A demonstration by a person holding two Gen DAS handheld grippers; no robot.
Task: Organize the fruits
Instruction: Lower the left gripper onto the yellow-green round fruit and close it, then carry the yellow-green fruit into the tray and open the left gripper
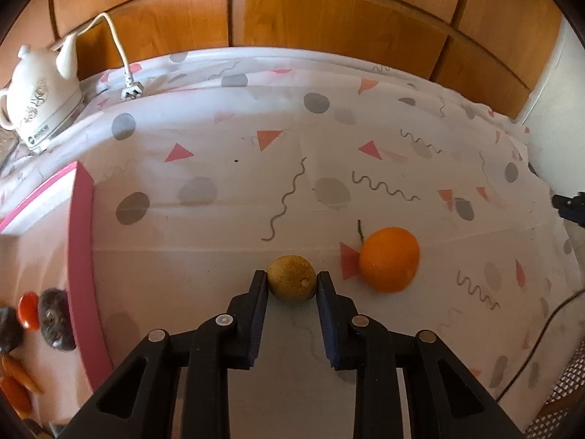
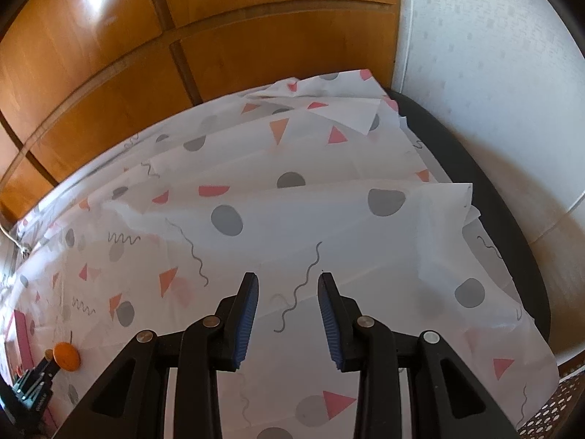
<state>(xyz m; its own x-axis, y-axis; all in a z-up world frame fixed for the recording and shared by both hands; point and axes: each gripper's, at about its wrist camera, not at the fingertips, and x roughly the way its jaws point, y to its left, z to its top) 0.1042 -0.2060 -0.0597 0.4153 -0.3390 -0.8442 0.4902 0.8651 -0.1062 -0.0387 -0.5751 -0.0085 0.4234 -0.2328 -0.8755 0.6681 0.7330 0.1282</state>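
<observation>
My left gripper is shut on a small round brownish-yellow fruit that rests on the patterned tablecloth, with one pad pressed to each side of it. An orange with a short stem lies just to its right, apart from it. The pink-walled tray at the left holds dark round fruits, a red-orange one and orange pieces. My right gripper hangs open over bare cloth with nothing between its blue pads. In the right wrist view the orange shows at the far lower left.
A white electric kettle stands at the back left, its plug lying on the cloth. Wooden panels run behind the table. A dark cable hangs off the right side. The cloth bunches over a dark table edge at the right.
</observation>
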